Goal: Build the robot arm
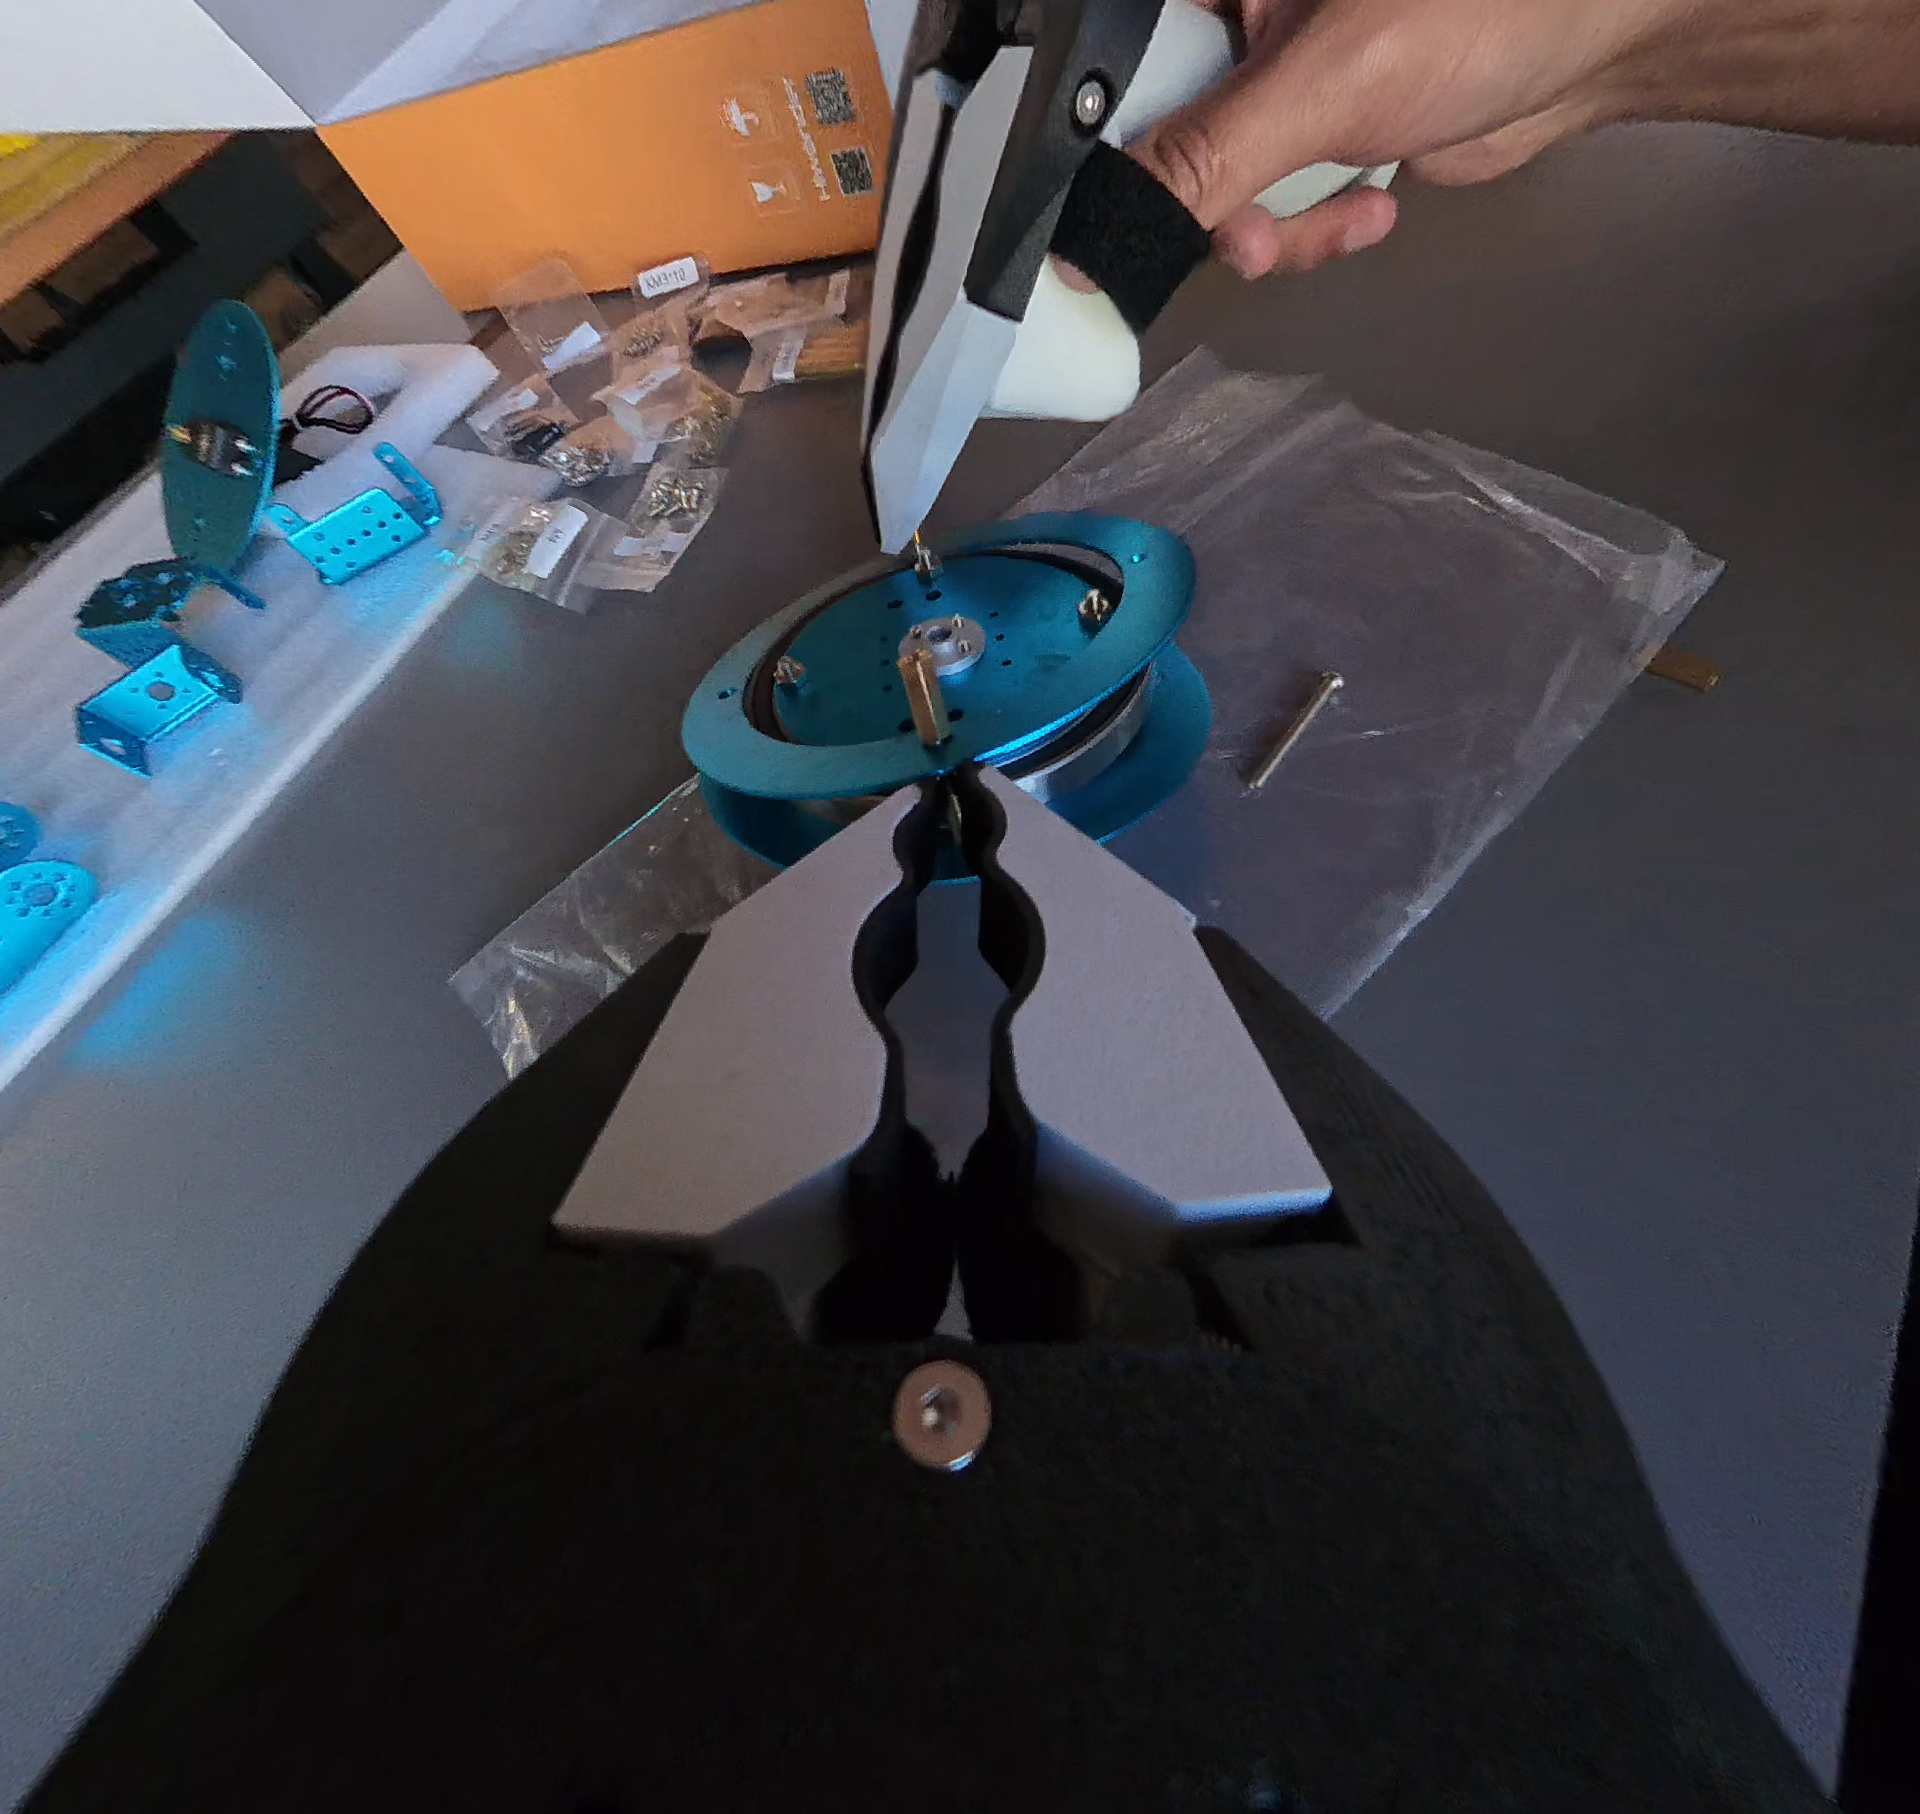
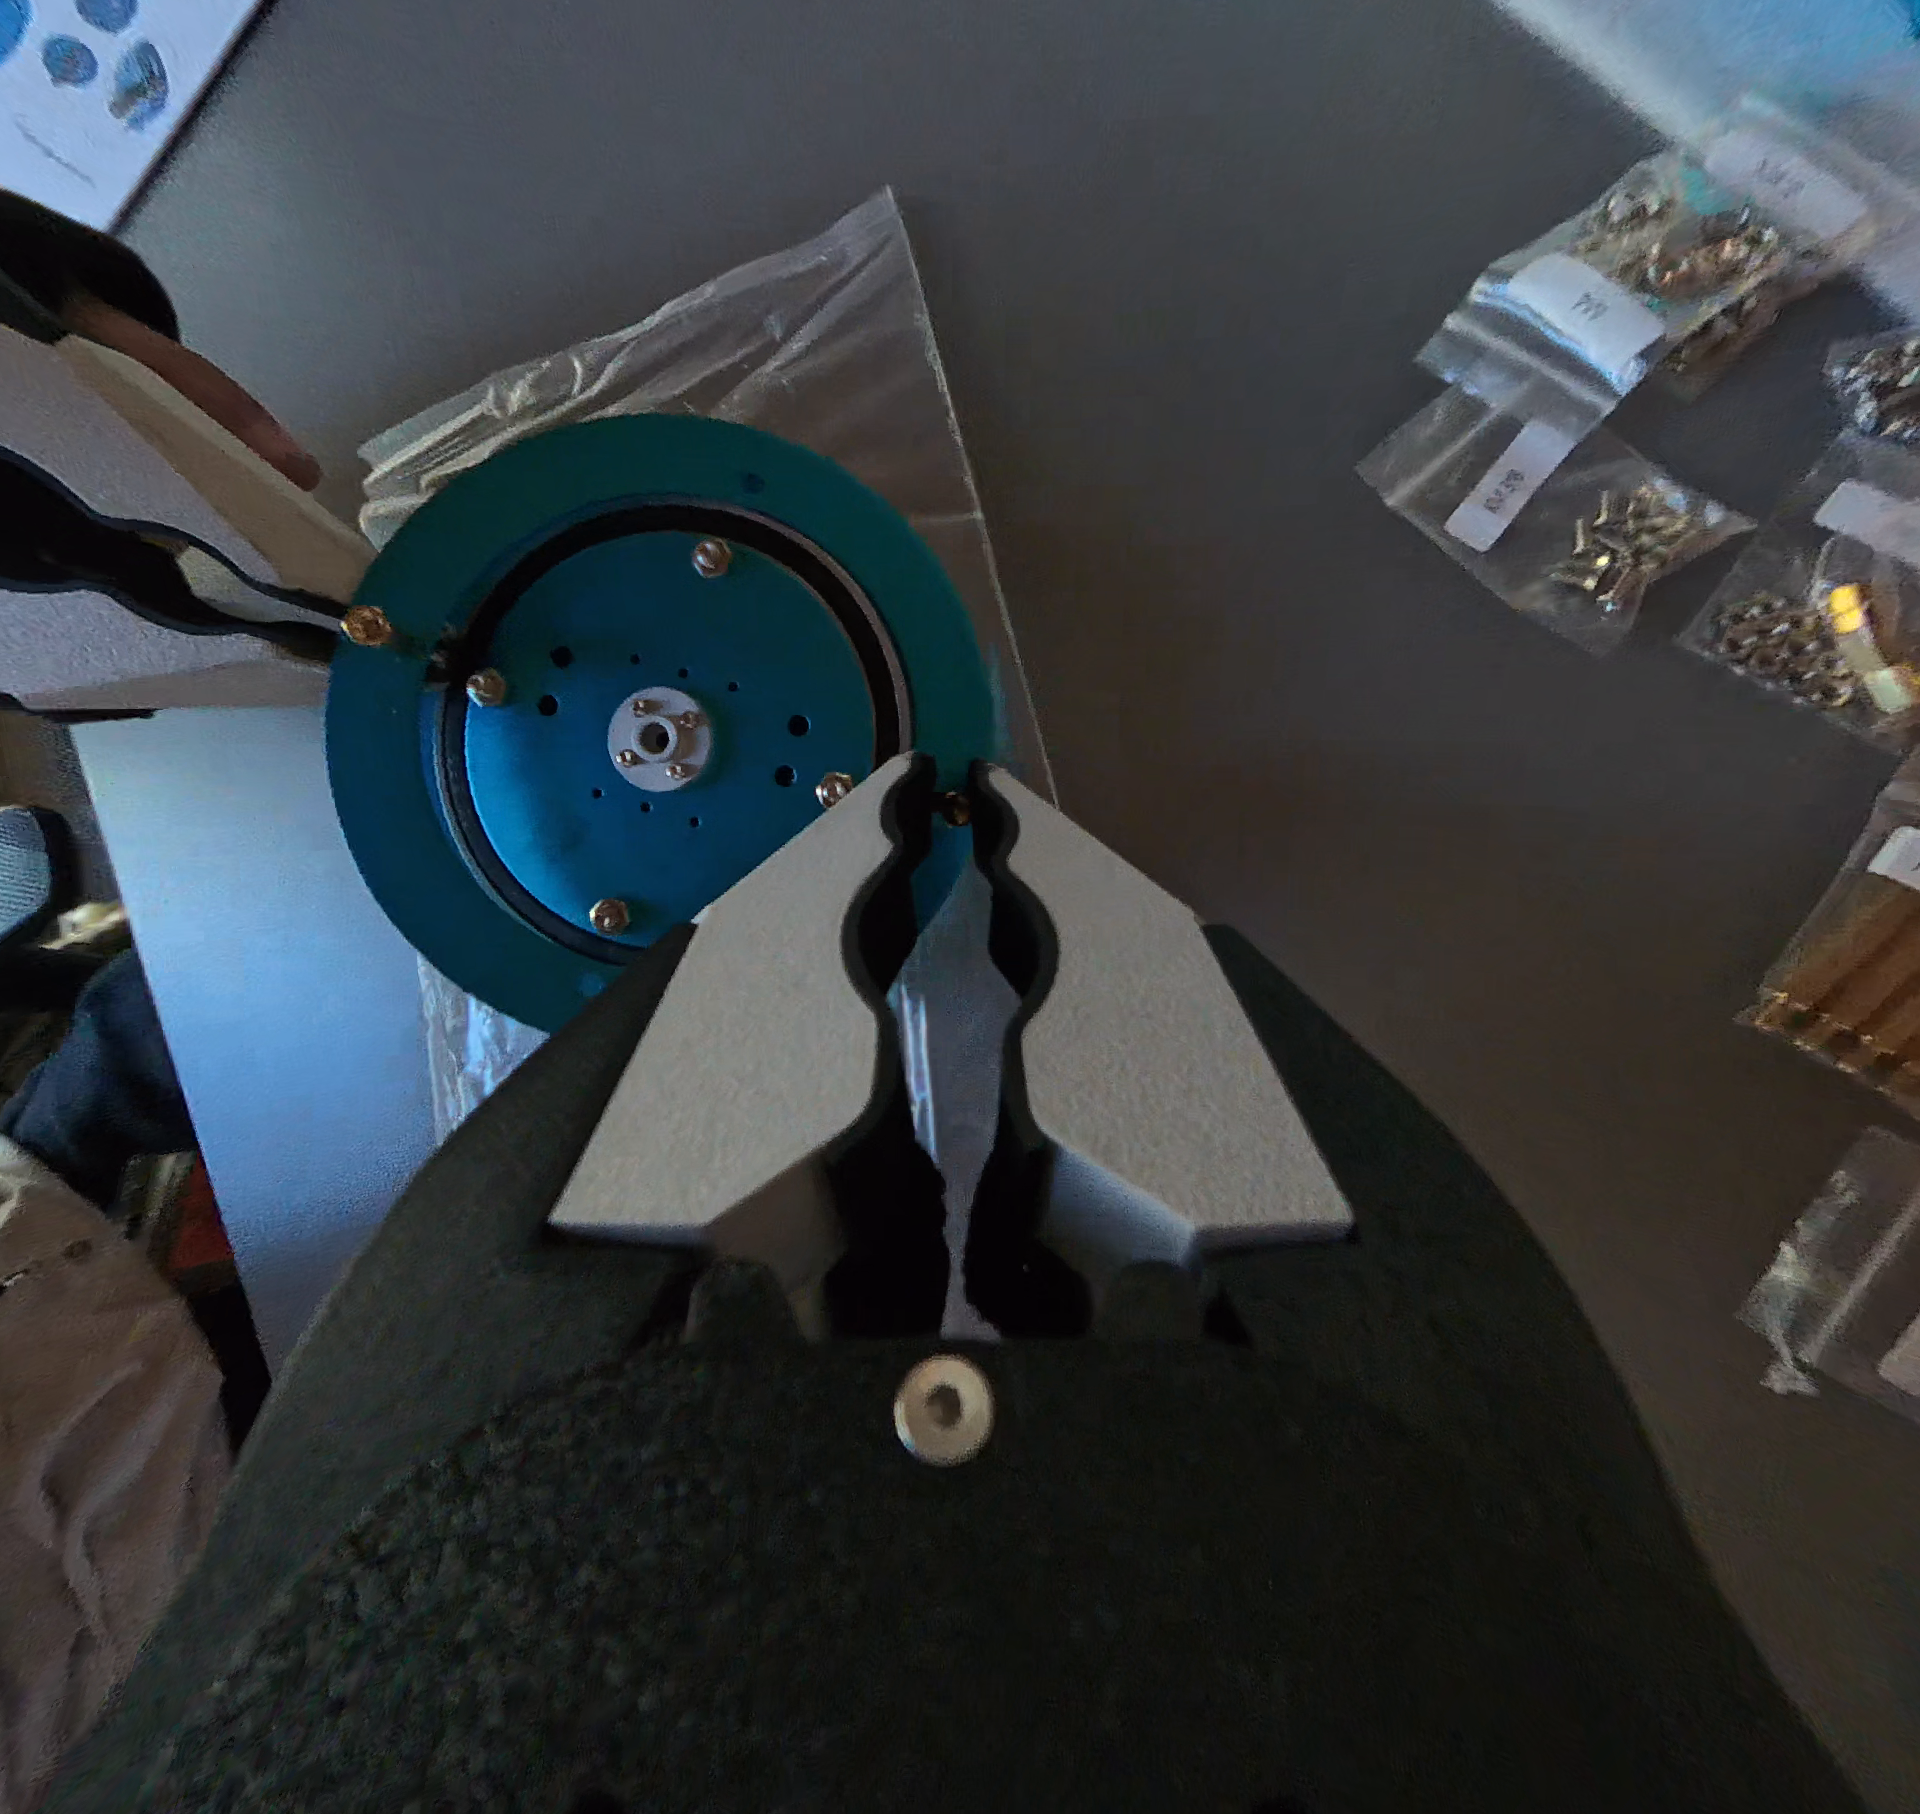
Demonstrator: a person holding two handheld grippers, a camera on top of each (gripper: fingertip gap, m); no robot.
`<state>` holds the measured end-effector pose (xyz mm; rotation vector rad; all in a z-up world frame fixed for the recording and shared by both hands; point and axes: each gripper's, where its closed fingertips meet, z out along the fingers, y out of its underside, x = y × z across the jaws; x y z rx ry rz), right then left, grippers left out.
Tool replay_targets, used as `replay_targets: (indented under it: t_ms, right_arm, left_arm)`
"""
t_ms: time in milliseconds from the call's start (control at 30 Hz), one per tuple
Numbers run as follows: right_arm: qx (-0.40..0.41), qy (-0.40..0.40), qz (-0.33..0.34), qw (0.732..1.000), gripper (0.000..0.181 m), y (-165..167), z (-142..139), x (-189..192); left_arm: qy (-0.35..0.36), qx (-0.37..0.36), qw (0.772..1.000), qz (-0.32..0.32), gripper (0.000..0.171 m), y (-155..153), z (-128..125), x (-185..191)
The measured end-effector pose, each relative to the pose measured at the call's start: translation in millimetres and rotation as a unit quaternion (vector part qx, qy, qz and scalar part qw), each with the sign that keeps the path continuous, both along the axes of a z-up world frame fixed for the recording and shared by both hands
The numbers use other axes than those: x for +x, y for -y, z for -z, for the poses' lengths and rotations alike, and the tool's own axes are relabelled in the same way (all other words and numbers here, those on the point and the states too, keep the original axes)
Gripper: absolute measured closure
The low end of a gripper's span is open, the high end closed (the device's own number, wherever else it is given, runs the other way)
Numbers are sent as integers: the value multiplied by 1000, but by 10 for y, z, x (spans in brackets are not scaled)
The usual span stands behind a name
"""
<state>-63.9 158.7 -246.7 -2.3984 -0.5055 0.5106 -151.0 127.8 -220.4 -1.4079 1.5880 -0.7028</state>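
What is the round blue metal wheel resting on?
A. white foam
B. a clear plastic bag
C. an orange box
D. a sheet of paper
B: the blue wheel lies on a clear plastic bag spread flat on the grey table.

Both views are dim and cool-toned, the grey bench (image 1: 1558,1245) in soft shade. In the left view, daylight from the upper left washes out the white foam (image 1: 156,725) and throws blue glare. Wide-angle bending curves the edges. In the right view, the bags (image 2: 1621,310) at right are smeared with blur.
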Motion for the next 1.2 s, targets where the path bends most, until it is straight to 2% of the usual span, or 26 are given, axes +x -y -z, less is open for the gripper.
replay_targets:
  t_ms: [100, 233, 333, 533, 667, 833, 900, 1067, 1200]
  right_arm:
    - [2, -26, -3, 1000, 176, 2, 109, 47]
    - [12, -41, 0, 999, 177, 25, 67, 106]
    - [23, -17, 8, 1000, 177, 11, 41, 224]
    - [24, -36, 2, 999, 177, 29, 42, 229]
    - [28, -48, 9, 998, 177, 23, 40, 226]
    - [30, -44, -4, 999, 176, 93, 30, 192]
    - [22, -45, -24, 998, 175, 136, 46, 129]
    - [26, -29, -26, 999, 176, 148, 50, 130]
    - [21, -36, -20, 999, 176, 152, 43, 139]
  left_arm:
    - [-5, -4, 1000, 6, 169, -47, 107, 51]
    - [-20, -31, 999, 21, 164, 23, 261, -4]
    - [22, -26, 999, 11, 166, -3, 144, -45]
    - [5, -37, 999, 26, 162, -42, 81, -68]
    - [-26, -65, 995, 70, 155, -96, 105, -8]
    - [-77, 21, 984, 160, 153, -110, 262, 37]
    - [-84, 19, 980, 177, 153, -129, 269, 64]
    - [-93, 30, 973, 208, 153, -147, 276, 84]
    - [-57, 17, 978, 202, 155, -142, 236, 133]
